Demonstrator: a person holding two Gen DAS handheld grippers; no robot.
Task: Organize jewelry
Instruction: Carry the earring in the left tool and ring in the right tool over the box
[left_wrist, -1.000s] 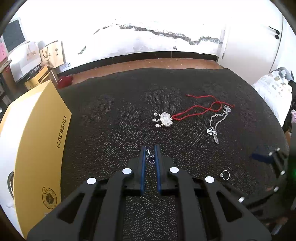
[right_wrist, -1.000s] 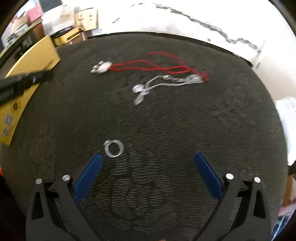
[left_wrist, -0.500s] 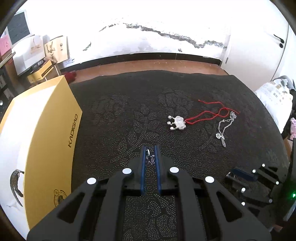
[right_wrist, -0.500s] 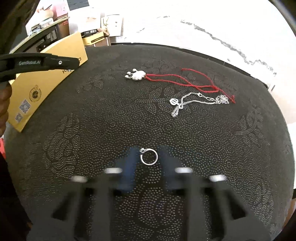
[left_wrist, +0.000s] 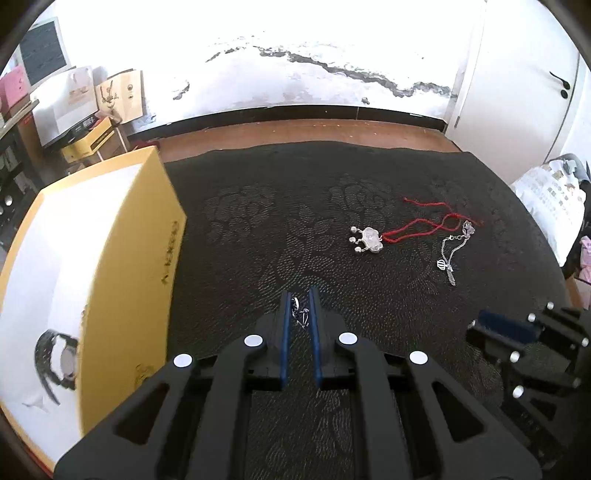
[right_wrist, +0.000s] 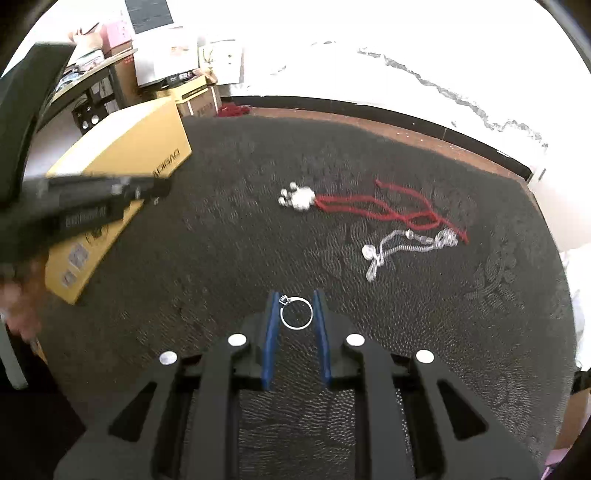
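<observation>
At the left edge of the counter (left_wrist: 258, 206), which is covered by a dark patterned cloth, lies a yellow and white box (left_wrist: 92, 280) with a watch printed on its top.

To its right, the left gripper (left_wrist: 300, 314) hovers above the cloth near the front edge. Its blue-lined jaws are drawn almost together and pinch a small silver earring (left_wrist: 297, 312) between their tips.

Further right, toward the middle of the counter, lies a silver lock pendant (left_wrist: 367, 238) with small bells. Its red cord (left_wrist: 421, 225) trails away toward the right edge. Just beside the far end of the cord lies a thin silver chain necklace (left_wrist: 452, 254) with a small charm, its top end touching or nearly touching the cord; the blur makes it hard to tell which.

At the front right of the counter, the right gripper (right_wrist: 295, 310) is low over the cloth. Its jaws stand a little apart, on either side of a silver ring (right_wrist: 295, 314) with a small stone setting. The ring lies flat on the cloth between the blue pads (right_wrist: 271, 332); whether the pads touch it yet I cannot tell. In the left wrist view the right gripper (left_wrist: 524, 332) shows at the right edge, with the ring hidden behind it.
</observation>
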